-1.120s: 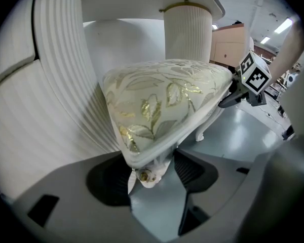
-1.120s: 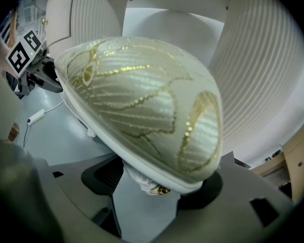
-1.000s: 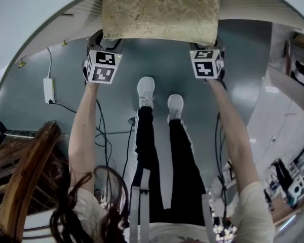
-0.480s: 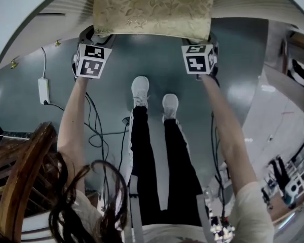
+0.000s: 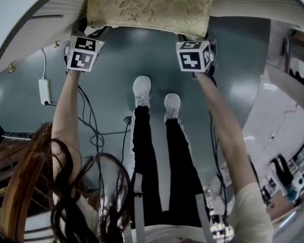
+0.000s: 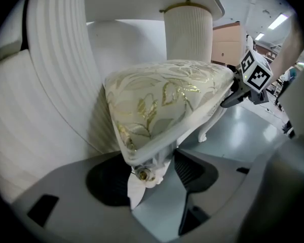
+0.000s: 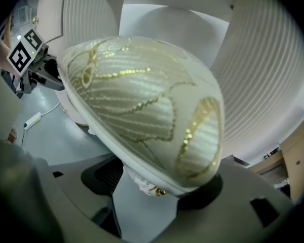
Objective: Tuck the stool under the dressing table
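Table (image 6: 55, 85) pedestals, white and ribbed, were seen beyond both grippers. Between them, just ahead of the jaws, the gold-patterned stool (image 5: 149, 6) was held by its near corners: one was clamped in the left gripper (image 6: 149, 178), the other in the right gripper (image 7: 152, 184), jaws set fairly wide.

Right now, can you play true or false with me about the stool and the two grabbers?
1. The left gripper and the right gripper each clamp a corner of the stool. True.
2. The stool's cushion is plain blue. False: it is cream with a gold leaf pattern.
3. The person wears white shoes. True.
4. The power strip lies on the cushion. False: it lies on the floor, off to the left.
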`<state>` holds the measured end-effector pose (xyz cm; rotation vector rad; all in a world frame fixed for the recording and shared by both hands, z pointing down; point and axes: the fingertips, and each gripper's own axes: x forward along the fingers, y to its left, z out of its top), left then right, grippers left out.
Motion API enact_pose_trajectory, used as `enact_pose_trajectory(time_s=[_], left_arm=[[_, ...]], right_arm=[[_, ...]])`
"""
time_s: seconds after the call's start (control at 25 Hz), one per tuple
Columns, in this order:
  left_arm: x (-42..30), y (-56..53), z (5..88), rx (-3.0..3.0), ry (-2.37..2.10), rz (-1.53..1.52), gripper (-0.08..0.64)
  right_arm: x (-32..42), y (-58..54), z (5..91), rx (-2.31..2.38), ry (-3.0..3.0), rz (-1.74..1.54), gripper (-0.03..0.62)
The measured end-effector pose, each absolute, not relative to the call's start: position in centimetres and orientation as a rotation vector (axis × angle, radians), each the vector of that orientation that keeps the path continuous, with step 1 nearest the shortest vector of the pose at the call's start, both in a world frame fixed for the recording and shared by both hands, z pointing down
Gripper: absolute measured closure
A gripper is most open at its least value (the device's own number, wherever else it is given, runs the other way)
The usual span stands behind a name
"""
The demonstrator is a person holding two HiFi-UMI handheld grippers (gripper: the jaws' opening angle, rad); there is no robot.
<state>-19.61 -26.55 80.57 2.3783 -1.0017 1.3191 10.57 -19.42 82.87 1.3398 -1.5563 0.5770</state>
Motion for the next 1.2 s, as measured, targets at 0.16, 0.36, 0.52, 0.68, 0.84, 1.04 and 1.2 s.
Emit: enact_pose_trajectory(time_s=[0.16, 0.36, 0.52, 0.68, 0.84, 1.04, 1.2], left_arm=[[-19.6, -26.2, 80.4, 2.392, -1.161, 1.251, 0.298], [-19.5, -25.1, 80.5, 2.362, -1.187, 1.221, 0.305], [-17.2, -25.0, 79.7, 2.410, -1.185, 1.129, 0.330], [-17.2, -25.7, 79.8, 2.399, -1.180, 1.122, 0.325], [-17.2, -26.9, 80.1, 2.383, -1.151, 1.172, 0.325], [-17.0, -29.0, 80.3, 2.375, -1.152, 1.190, 0.325], [-17.3, -30.2, 80.3, 2.357, -1.108, 1.249, 0.325]], right_arm=[[10.6, -19.1, 82.9, 1.323, -1.574, 0.553, 0.271], [11.8, -20.6, 82.2, 1.283, -1.596, 0.477, 0.272], [14.8, -24.0, 81.4, 1.235, -1.557, 0.438, 0.272], [14.8, -24.8, 81.4, 1.225, -1.561, 0.445, 0.272], [14.6, -25.3, 81.7, 1.244, -1.572, 0.446, 0.272], [14.9, -27.1, 81.6, 1.267, -1.575, 0.438, 0.272], [14.6, -27.5, 82.0, 1.285, -1.569, 0.452, 0.272]])
